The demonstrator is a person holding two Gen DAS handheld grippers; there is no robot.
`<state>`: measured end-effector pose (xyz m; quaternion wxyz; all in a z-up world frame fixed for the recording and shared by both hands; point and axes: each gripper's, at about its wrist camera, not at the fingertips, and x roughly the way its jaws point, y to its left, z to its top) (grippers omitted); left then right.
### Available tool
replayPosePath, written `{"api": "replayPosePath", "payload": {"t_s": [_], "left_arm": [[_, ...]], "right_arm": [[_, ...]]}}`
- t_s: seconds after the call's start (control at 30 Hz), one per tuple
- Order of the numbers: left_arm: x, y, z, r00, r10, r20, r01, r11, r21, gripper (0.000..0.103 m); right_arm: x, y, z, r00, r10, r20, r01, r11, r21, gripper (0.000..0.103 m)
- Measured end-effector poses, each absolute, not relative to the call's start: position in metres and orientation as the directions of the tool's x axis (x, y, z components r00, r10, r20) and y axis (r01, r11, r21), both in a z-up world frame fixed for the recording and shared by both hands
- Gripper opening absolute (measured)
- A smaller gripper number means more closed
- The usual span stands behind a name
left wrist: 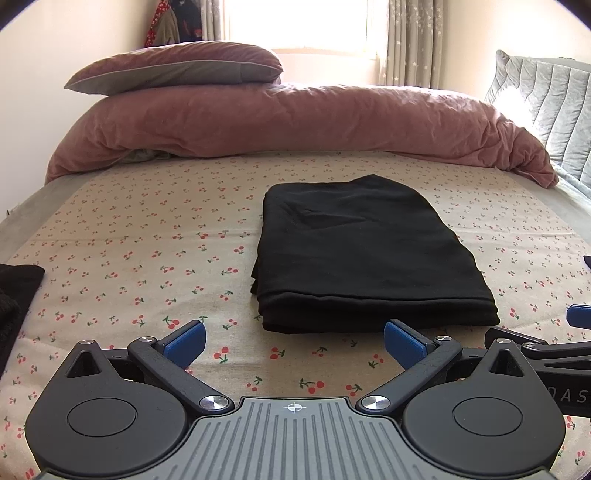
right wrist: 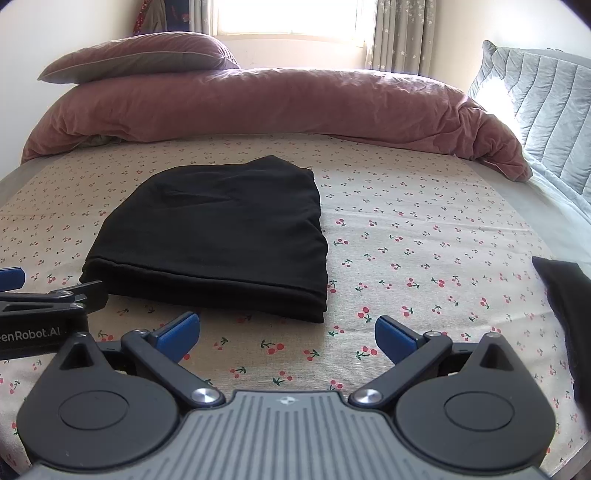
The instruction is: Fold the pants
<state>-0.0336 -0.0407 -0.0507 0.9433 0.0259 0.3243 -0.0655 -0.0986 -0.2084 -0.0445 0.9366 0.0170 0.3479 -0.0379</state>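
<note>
**A:** Where are the pants?

**B:** The black pants (left wrist: 365, 254), soft knit fabric folded into a flat rectangular stack, lie on the bed sheet (left wrist: 147, 258), a beige cotton sheet printed with small red cherries. They sit just ahead of the left tool (left wrist: 294, 341) and slightly to its right. From the right tool (right wrist: 287, 334) they lie ahead and to its left (right wrist: 218, 232). The layered edges of the stack face both tools.

**A:** What are the tools doing?

**B:** Both hang above the sheet with their blue-padded fingers spread wide, holding nothing. Neither touches the pants. The two tools are side by side; each shows at the edge of the other's view.

**A:** What lies beyond?

**B:** Past the pants, a dusty-pink rumpled duvet (left wrist: 295, 125) stretches across the bed, with a pink and grey pillow (left wrist: 177, 68) on its left end. Far right of the tools stands a grey quilted cushion (left wrist: 546, 107). A bright curtained window (left wrist: 299, 22) sits behind.
</note>
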Motion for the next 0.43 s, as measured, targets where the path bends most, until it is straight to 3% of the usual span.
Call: {"api": "replayPosePath", "payload": {"t_s": [0.43], "left_arm": [[-0.0309, -0.0377, -0.052, 0.776, -0.097, -0.623, 0.126, 0.992, 0.003, 0.103]], "right_arm": [[-0.0981, -0.2057, -0.0458, 0.752, -0.068, -0.655, 0.091, 0.996, 0.001, 0.099]]}}
